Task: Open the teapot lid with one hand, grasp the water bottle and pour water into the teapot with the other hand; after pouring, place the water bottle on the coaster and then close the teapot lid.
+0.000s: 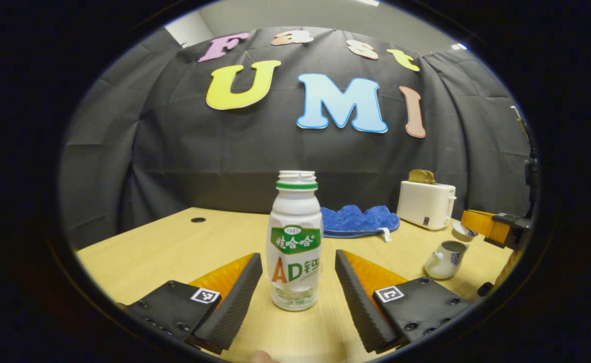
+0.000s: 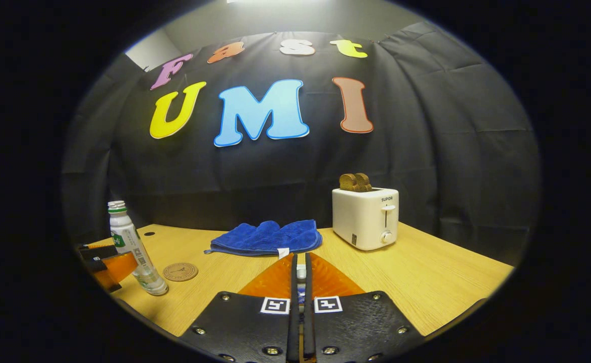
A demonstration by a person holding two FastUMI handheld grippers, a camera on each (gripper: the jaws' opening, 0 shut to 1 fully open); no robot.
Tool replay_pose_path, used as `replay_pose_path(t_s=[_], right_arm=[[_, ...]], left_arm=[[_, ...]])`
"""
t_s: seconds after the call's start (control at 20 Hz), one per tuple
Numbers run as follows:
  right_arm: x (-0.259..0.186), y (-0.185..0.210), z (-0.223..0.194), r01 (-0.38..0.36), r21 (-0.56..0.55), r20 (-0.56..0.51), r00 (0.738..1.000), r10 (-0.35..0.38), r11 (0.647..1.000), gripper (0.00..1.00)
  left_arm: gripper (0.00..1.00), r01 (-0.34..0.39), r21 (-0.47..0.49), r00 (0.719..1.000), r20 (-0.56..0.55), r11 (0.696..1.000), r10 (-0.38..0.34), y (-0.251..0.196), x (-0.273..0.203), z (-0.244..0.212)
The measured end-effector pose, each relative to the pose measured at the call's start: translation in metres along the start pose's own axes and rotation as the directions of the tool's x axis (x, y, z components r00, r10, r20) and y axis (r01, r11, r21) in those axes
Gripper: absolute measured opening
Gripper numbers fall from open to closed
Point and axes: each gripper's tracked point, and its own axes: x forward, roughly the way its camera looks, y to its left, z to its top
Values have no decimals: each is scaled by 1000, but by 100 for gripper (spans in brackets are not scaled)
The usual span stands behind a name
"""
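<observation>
The left tool (image 1: 298, 254) is released: its fingers stand wide apart on either side of the water bottle (image 1: 295, 242), with a gap visible on each side. The bottle stands upright and capless on the desk (image 1: 174, 247), and its wrapped body hides whatever is inside. Ahead and to the right of this tool lie a crumpled blue cloth (image 1: 358, 221) and a toaster (image 1: 426, 204). Nearer to its right the teapot (image 1: 444, 259) stands open, though its inside is too small to make out. Bare desk stretches off to the tool's left. In the right gripper view, the coaster (image 2: 180, 271) lies just beside the bottle, far to the left of the right tool (image 2: 301, 256). That tool is clenched on the teapot lid (image 2: 301, 275), mostly hidden between its fingers, with open desk to its right.
</observation>
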Motion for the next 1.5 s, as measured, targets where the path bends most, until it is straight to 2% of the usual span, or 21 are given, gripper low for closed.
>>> replay_pose_path(t_s=[0.45,0.85,0.9,1.1,1.2,1.3,1.5], right_arm=[[-1,-4,1,4,15,9,1000,-4,1000,4],[-4,-23,6,60,40,32,998,-61,997,4],[-4,-25,7,66,45,34,997,-67,997,3],[-4,-29,10,77,47,44,996,-79,996,3],[-4,-30,8,81,53,42,996,-84,995,3],[-4,-32,9,85,59,42,995,-88,995,4],[-6,-36,12,94,72,50,994,-98,993,4]], left_arm=[[99,18,32,999,-39,999,-17,-2,34,-12],[99,-1,72,999,-44,997,4,0,44,-12],[88,3,69,999,-44,998,0,1,46,-11],[83,15,48,999,-48,999,-12,-1,45,-13],[77,17,52,999,-50,998,-15,-1,45,-13],[81,18,61,999,-51,998,-15,-3,45,-12],[81,12,123,999,-49,992,-7,-7,45,-11]])
